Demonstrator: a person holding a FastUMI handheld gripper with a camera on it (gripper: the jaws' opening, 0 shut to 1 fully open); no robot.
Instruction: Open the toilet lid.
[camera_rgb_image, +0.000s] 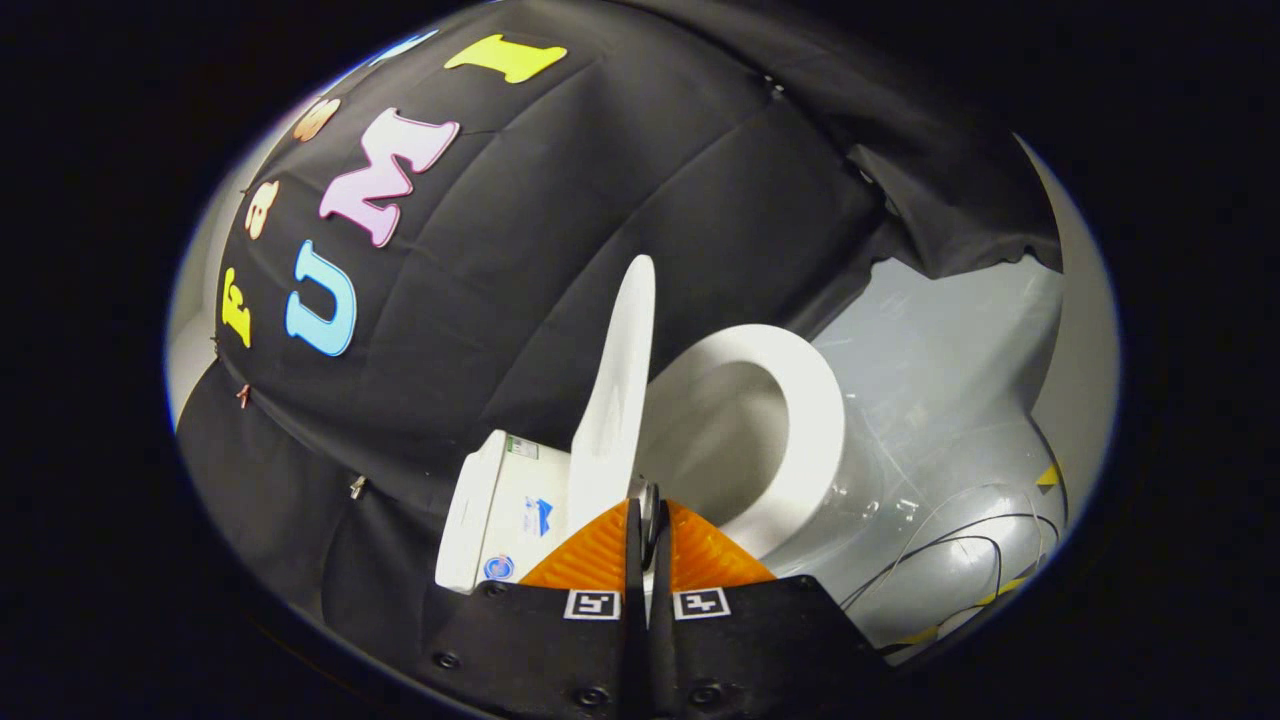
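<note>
— What hangs behind everything?
— A black cloth wall (620, 210), creased, with small clips along its seams.
— And where the cloth ends?
— Its lower edge is ragged and lifted, showing a pale wall (960, 320) behind.
— Anything on the ground?
— A glossy grey floor (950, 440), thin black cables (940, 545) looping across it, and bits of yellow tape (1047, 476) near them.

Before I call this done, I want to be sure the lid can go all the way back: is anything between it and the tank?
Nothing visible. The toilet lid stands raised off the seat, near the tank behind it. The hand-held gripper fingers are closed together at the lid's lower edge.
</note>
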